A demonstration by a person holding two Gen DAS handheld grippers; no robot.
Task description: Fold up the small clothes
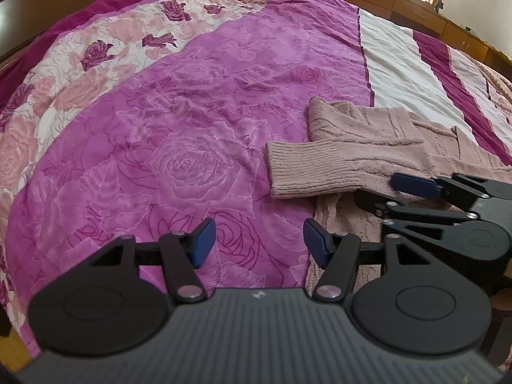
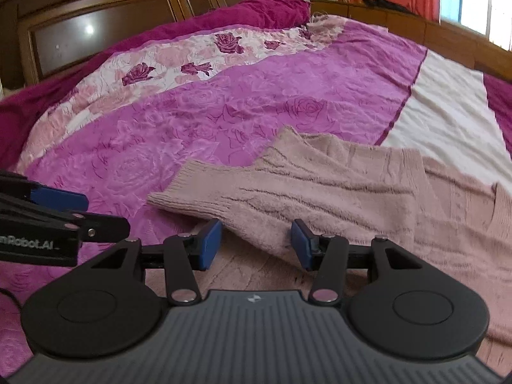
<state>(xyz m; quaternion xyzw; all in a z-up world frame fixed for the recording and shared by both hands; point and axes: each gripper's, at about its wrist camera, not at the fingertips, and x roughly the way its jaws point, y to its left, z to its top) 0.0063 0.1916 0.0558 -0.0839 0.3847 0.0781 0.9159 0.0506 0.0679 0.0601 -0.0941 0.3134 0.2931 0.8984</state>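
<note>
A dusty-pink knitted sweater (image 2: 336,192) lies flat on the bed, one sleeve (image 2: 204,192) folded across its body with the ribbed cuff pointing left. It also shows at the right in the left wrist view (image 1: 352,147). My right gripper (image 2: 256,244) is open and empty, just above the sweater's near edge, with the sleeve's lower edge between its blue pads. My left gripper (image 1: 259,240) is open and empty over the bedspread, just left of the sweater's hem. Each gripper shows in the other's view, the right one (image 1: 412,185) and the left one (image 2: 60,200).
A magenta rose-patterned bedspread (image 1: 192,121) covers the bed, with a white and dark-red striped band (image 1: 403,70) on the right. A dark wooden headboard (image 2: 96,22) stands at the far end. Wooden cabinets (image 1: 384,0) and a window lie beyond the bed.
</note>
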